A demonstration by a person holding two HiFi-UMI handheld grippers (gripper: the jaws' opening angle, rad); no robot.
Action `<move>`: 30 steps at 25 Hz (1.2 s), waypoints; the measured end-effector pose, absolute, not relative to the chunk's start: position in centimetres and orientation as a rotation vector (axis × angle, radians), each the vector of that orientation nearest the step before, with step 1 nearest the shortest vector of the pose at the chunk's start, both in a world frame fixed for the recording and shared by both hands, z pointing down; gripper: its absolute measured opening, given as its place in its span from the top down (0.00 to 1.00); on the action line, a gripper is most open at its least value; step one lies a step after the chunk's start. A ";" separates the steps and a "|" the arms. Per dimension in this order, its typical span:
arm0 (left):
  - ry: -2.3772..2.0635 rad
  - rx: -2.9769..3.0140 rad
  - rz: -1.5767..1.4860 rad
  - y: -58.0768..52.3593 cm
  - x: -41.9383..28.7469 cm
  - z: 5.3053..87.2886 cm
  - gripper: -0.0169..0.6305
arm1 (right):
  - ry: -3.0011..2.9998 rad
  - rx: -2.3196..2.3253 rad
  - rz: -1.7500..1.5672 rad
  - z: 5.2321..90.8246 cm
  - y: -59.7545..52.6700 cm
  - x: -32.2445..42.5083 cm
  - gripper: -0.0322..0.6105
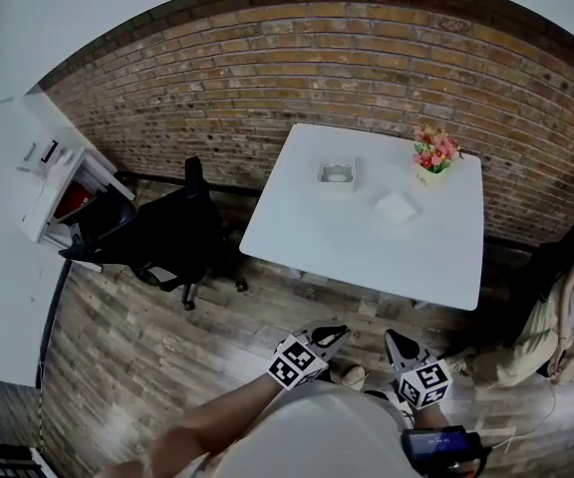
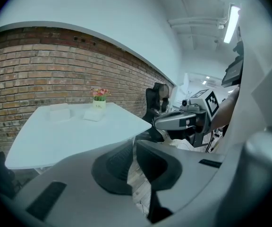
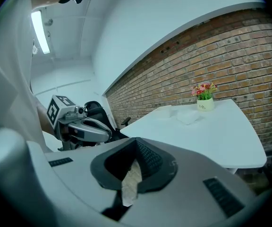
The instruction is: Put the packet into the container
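A white packet point(image 1: 397, 207) lies flat on the white table point(image 1: 367, 252), right of a small white open container point(image 1: 337, 174). Both grippers hang low near my body, well short of the table's near edge. My left gripper point(image 1: 337, 335) is shut with nothing between its jaws. My right gripper point(image 1: 395, 341) is also shut and empty. In the left gripper view the packet point(image 2: 94, 115) and container point(image 2: 59, 111) sit far off on the table, beyond the shut left gripper point(image 2: 132, 148). The right gripper view shows the packet point(image 3: 189, 117) beyond the shut right gripper point(image 3: 136, 145).
A pot of pink flowers point(image 1: 433, 157) stands at the table's far right corner. A black office chair point(image 1: 167, 237) sits left of the table, with a white cabinet point(image 1: 58, 182) beyond it. A person point(image 1: 566, 307) sits at the right. A brick wall runs behind.
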State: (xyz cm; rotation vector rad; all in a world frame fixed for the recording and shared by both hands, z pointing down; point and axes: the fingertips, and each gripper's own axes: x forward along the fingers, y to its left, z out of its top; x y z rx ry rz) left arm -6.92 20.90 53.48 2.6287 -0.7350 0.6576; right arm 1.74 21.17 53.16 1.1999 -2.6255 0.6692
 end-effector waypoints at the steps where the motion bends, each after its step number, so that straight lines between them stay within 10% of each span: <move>1: -0.732 2.626 0.657 20.6 -7.1 53.7 0.92 | -2.621 1.207 0.671 53.2 20.8 1.7 0.94; 30: -0.424 2.697 0.663 7.1 -10.4 54.9 0.92 | -2.385 1.533 0.735 53.6 7.5 -0.2 0.94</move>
